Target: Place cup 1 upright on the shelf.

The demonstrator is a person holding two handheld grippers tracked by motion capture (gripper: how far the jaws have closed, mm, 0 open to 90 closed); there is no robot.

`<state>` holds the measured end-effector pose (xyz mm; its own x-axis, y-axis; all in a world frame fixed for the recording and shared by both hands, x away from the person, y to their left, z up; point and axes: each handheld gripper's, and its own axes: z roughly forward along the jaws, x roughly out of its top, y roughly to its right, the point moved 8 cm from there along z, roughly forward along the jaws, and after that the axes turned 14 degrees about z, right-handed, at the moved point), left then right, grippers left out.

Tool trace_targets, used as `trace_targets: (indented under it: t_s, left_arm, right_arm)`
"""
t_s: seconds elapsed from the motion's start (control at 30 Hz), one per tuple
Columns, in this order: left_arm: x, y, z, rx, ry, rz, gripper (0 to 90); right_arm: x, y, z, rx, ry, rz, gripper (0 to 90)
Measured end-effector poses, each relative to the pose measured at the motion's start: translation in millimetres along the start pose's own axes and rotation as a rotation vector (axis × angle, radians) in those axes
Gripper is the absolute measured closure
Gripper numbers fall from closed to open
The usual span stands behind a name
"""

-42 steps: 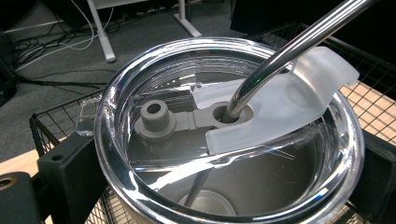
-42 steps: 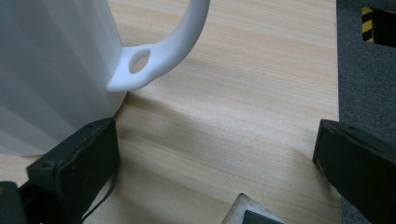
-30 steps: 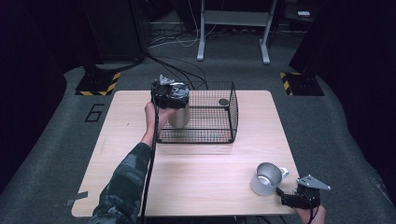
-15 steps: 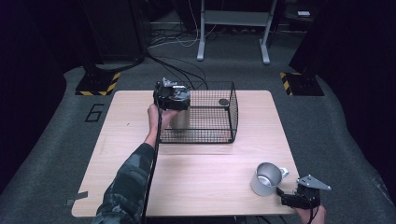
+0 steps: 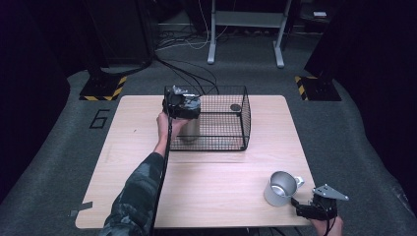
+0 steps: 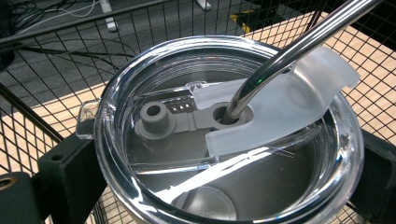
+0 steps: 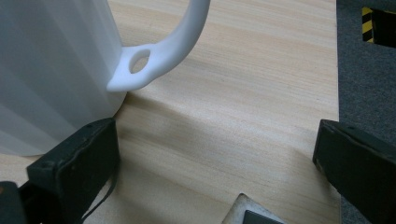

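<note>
Jaws of your left gripper [image 6: 224, 186] clamp the steel tumbler [image 6: 229, 135] at its rim, inside the wire basket [image 5: 241, 115]'s left end. Expect slick, rigid, weighty metal; its clear lid [image 6: 280, 98] and straw [image 6: 299, 46] look less sturdy. Your right gripper [image 7: 219, 172] rests spread beside the white mug [image 7: 56, 70] near the table [image 5: 211, 182]'s front right corner.

Setting: lab or test studio, not a home. Evidence: light wooden table [image 5: 147, 147] standing alone on grey carpet [image 5: 354, 147]; black curtains [image 5: 29, 98] close both sides. Yellow-black hazard tape [image 5: 103, 88] marks stand feet. Cables [image 5: 192, 73] trail across the floor behind. The digit "6" [image 5: 100, 118] is marked on the floor; metal frame legs [image 5: 246, 29] stand at the back.
</note>
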<state>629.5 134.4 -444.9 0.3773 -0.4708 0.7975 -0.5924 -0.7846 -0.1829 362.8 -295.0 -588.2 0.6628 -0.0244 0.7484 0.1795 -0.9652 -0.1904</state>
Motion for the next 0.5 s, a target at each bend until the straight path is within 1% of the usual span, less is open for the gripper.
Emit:
trace_targets:
  t_s: [0.03, 0.2, 0.23, 0.33, 0.37, 0.4, 0.43, 0.47, 0.5]
  left_arm:
    - [-0.1, 0.0, -0.1, 0.003, 0.006, -0.002, 3.9]
    - [-1.6, -0.1, -0.8, -0.006, -0.005, 0.008, 3.8]
    - [-1.5, 0.8, -0.6, -0.005, 0.004, -0.002, 3.8]
    - [-4.5, 2.2, -2.7, -0.005, 0.002, 0.005, 3.8]
    - [-5.7, 2.8, -3.8, -0.003, -0.001, 0.002, 3.8]
    - [-7.9, 2.4, -5.7, -0.009, -0.018, 0.013, 3.7]
    - [-8.2, 2.8, -6.3, -0.006, -0.011, 0.002, 3.7]
    - [-9.9, 2.9, -8.0, -0.013, -0.017, 0.007, 3.7]
    - [-10.1, 3.3, -8.6, -0.009, -0.011, -0.001, 3.7]
  right_arm:
    - [0.0, 0.0, 0.0, 0.0, 0.0, 0.0, 0.1]
    - [0.0, 0.0, 0.0, 0.001, 0.0, -0.001, 0.1]
    - [0.0, 0.0, 0.0, 0.001, 0.0, 0.0, 0.1]
    - [-0.1, -0.1, 0.0, -0.001, 0.0, 0.001, 0.1]
    - [-0.1, -0.1, 0.0, -0.001, 0.0, 0.0, 0.1]
    - [-0.1, -0.1, 0.0, -0.001, 0.0, 0.001, 0.1]
    - [0.0, -0.1, 0.0, -0.001, 0.0, 0.001, 0.1]
    - [-0.1, 0.0, -0.1, -0.001, 0.0, 0.001, 0.1]
    - [-0.1, -0.1, -0.1, -0.002, 0.0, 0.001, 0.1]
